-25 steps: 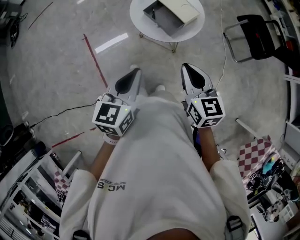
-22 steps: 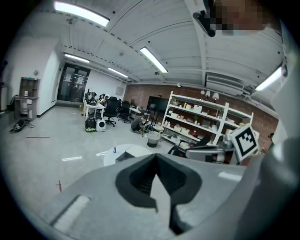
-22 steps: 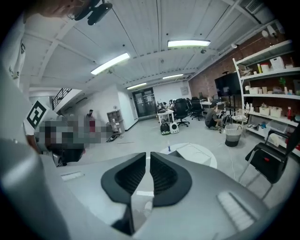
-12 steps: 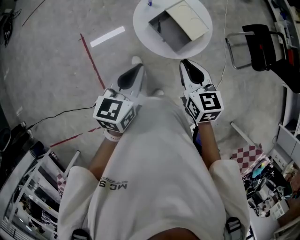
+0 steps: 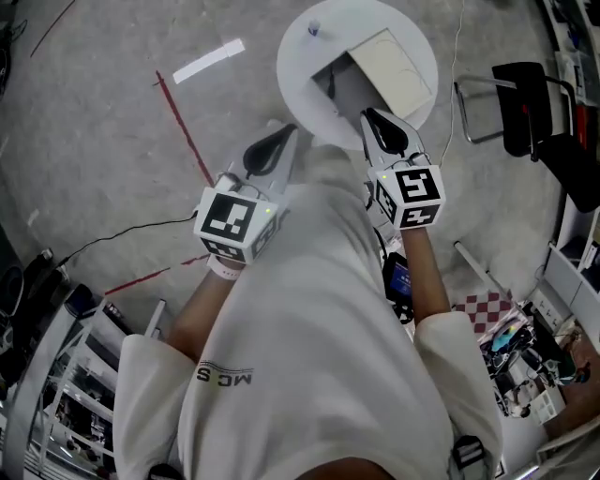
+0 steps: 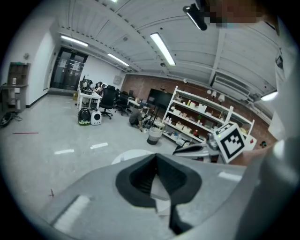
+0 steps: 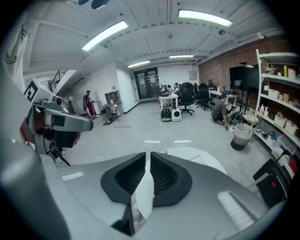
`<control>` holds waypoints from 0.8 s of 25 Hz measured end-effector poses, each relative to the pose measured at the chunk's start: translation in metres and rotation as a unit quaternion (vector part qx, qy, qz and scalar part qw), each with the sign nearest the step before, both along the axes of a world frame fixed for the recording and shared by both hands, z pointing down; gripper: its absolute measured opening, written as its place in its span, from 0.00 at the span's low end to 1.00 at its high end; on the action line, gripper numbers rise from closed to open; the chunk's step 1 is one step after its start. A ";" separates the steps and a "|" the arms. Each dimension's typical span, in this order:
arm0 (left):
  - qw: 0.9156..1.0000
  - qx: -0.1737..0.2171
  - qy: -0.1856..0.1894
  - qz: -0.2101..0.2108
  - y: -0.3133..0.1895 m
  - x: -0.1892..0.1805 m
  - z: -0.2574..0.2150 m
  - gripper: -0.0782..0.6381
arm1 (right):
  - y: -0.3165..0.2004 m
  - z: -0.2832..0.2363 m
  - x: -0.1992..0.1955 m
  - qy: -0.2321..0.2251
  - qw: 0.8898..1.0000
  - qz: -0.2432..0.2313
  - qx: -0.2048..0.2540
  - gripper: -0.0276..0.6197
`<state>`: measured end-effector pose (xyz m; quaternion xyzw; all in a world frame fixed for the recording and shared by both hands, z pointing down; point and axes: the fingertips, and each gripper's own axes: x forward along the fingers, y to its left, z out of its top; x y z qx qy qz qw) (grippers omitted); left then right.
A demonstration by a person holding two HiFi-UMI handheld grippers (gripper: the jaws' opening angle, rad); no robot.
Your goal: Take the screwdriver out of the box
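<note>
Standing just short of the round white table [image 5: 298,89] at 12 o'clock, with the box [image 5: 328,82] on it and its lid [image 5: 394,67] thrown back toward 1 o'clock. No sighting of the screwdriver in any view; probably down in the box's grey well, but too dim and small from the head view to confirm.

Holding the left gripper [image 5: 284,136] at 11 o'clock, just short of the table edge, with jaws pressed together on nothing. Holding the right gripper [image 5: 371,118] at 12 to 1 o'clock, tips already over the near rim of the table and close to the box, likewise closed up and empty.

Risks from here:
- Reaching in with closed tongs: would only prod the tool or the box floor. Need to spread one pair before going down.
- Pushing the box: light-looking, on a small table, so a nudge from the right tips could slide it toward 12 o'clock or off the far edge. Worth steadying with the left pair.
- Catching the raised lid on the way in or out: could flip it shut or drag the whole box.
- Gripping blind: with the tool unseen, easy to pinch a wall instead, or to take the shaft off-centre and let it swing and drop.
- Knocking over the small blue-topped item [image 5: 314,28] at the far side of the table.
</note>
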<state>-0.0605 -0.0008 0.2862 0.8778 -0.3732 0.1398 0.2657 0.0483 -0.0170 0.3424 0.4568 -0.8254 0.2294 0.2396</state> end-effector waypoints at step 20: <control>0.992 -0.087 -0.030 -0.091 -0.054 0.039 0.132 0.11 | -0.087 0.178 0.012 0.003 0.991 -0.055 -0.121 0.10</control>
